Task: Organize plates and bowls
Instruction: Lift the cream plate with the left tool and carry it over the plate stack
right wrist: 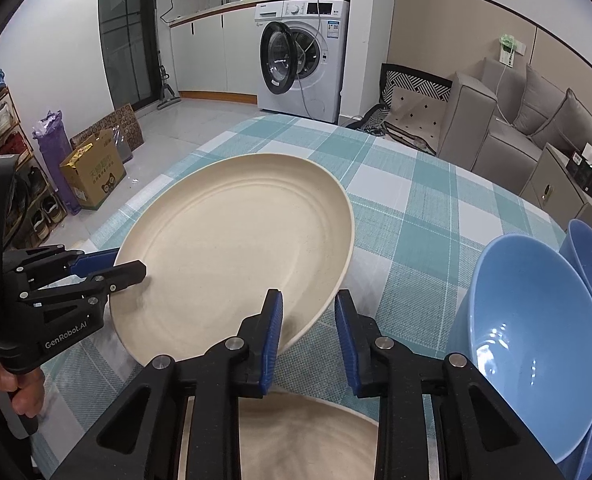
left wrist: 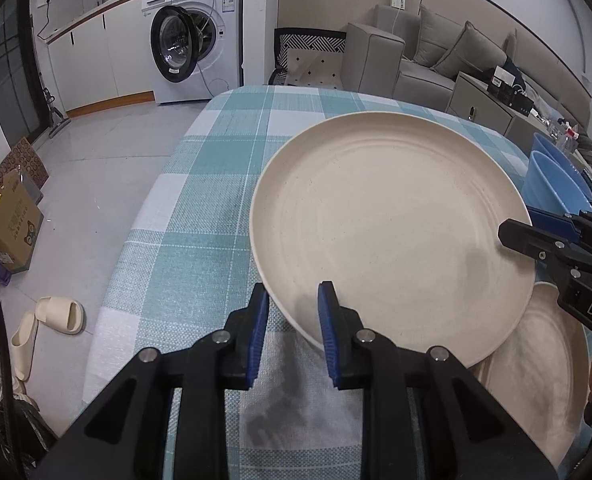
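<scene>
Left wrist view: my left gripper [left wrist: 292, 334], entering from 6 o'clock, has its blue pads closed on the near rim of the cream plate [left wrist: 391, 232], which is lifted and tilted above the checked tablecloth [left wrist: 200, 216]. My right gripper [left wrist: 513, 232] reaches in from 3 o'clock and pinches the same plate's rim. A second cream plate [left wrist: 535, 380] lies flat beneath, at 5 o'clock. Blue bowls [left wrist: 551, 184] sit at 3 o'clock, beyond the plate.

Right wrist view: my right gripper [right wrist: 308, 338] clamps the plate [right wrist: 236, 248] at its 5 o'clock edge, fully closed on it. My left gripper [right wrist: 130, 266] grips the plate from 9 o'clock. The nearest blue bowl [right wrist: 535, 344] stands tilted at 4 o'clock, well apart from the plate.
</scene>
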